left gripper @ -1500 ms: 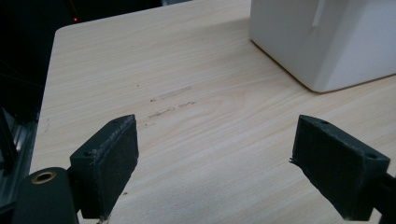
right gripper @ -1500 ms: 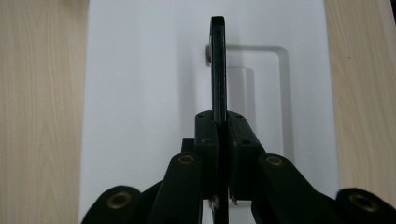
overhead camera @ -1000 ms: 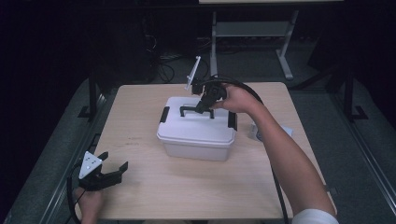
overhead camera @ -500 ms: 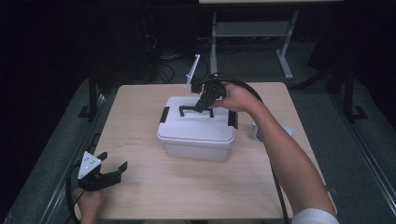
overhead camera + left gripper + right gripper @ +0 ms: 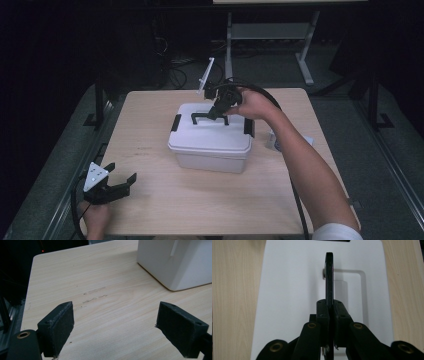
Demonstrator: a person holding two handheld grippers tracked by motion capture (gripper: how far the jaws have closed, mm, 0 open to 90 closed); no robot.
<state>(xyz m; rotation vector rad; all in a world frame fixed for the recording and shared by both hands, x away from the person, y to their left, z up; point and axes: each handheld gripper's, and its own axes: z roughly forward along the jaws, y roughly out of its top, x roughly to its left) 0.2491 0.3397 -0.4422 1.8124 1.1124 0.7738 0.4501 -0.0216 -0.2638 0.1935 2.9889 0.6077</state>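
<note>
I have the right tool [image 5: 216,111] clamped on the black handle [image 5: 207,117] of the white box [image 5: 210,145], which sits near the middle of the worktop [image 5: 150,200]. In the right gripper view the handle [image 5: 329,275] stands upright on edge, pinched between the two pads above the white lid [image 5: 287,290] (the lid's recess shows just to the right of it). My left tool [image 5: 111,186] rests at the near left corner of the worktop, well apart from the box, its jaws spread wide with nothing between them. In the left gripper view I see bare wood between the pads [image 5: 57,325] and a corner of the box [image 5: 180,262] at upper right.
</note>
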